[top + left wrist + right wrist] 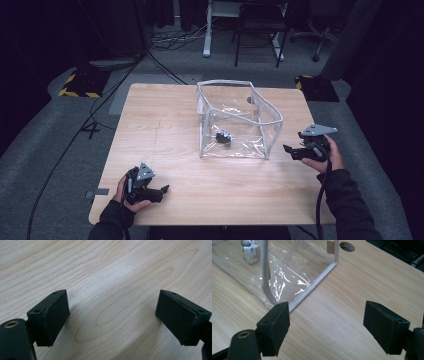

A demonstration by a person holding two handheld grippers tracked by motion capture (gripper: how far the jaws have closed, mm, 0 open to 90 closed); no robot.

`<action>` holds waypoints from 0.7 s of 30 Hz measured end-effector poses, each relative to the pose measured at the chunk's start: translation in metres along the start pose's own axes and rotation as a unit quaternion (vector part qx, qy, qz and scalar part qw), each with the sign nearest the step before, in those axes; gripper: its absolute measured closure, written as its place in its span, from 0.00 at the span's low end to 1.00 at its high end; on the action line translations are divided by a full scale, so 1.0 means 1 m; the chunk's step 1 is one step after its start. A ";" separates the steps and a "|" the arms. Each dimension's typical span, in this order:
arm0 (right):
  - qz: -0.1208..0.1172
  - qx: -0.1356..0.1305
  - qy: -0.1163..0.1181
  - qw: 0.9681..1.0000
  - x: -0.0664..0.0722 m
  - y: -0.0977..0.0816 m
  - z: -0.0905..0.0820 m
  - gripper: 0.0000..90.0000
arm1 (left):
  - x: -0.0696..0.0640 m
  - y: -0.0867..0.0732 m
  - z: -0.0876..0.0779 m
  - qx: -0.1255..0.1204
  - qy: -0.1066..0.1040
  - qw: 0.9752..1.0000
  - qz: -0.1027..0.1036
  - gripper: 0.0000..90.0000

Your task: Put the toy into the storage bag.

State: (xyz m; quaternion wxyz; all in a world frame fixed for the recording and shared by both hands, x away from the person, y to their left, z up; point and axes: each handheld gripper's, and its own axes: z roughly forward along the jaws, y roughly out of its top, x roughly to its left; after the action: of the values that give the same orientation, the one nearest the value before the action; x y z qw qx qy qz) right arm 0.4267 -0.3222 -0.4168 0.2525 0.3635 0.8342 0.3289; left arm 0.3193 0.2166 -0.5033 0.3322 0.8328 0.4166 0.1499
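High view, hidden or unclear: the small toy car inside the clear plastic bag is seen through glare on the film; its detail and heading cannot be read here. The person's forearms are cut off at the bottom edge.
High view, count: one counter, one bag, one toy car, two tongs.
High view, bag: stands open-topped on the far middle of the counter; white-piped rim, long axis running left to right across the counter.
High view, toy car position: on the bag floor, toward its near left part.
High view, left tongs: at the near left of the counter, pointing right, well apart from the bag; jaws spread, nothing between them.
High view, right tongs: near the right edge of the counter, pointing left at the bag's near right corner, just beside it; jaws spread, nothing between them.
Left gripper view, state: left tongs stand wide apart over bare wood grain; no object gripped.
Left gripper view, cut off: both jaw bases run out of the bottom edge.
Right gripper view, state: right tongs stand wide apart, empty, low over the counter.
Right gripper view, bag: its lower corner seam lies just ahead of the left jaw; whether they touch cannot be told.
Right gripper view, toy car: white, cut off by the top edge, seen through the film at upper left.
Right gripper view, other: one round hole in the counter beyond the bag.
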 end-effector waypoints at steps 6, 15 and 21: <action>0.006 0.004 0.009 1.000 0.003 -0.008 0.001 0.25 | 0.000 0.000 0.000 0.000 0.000 1.000 0.000 0.13; 0.004 0.020 0.017 1.000 0.013 -0.026 0.007 0.25 | 0.000 0.000 0.000 0.000 0.000 1.000 0.000 0.13; 0.001 0.020 0.014 1.000 0.017 -0.035 0.007 0.26 | 0.000 0.000 0.000 0.000 0.000 1.000 0.000 0.13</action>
State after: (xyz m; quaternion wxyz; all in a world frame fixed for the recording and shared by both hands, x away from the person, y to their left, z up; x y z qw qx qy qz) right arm 0.4057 -0.3243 -0.4504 0.2336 0.3647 0.8436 0.3174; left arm 0.3193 0.2167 -0.5032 0.3322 0.8329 0.4164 0.1501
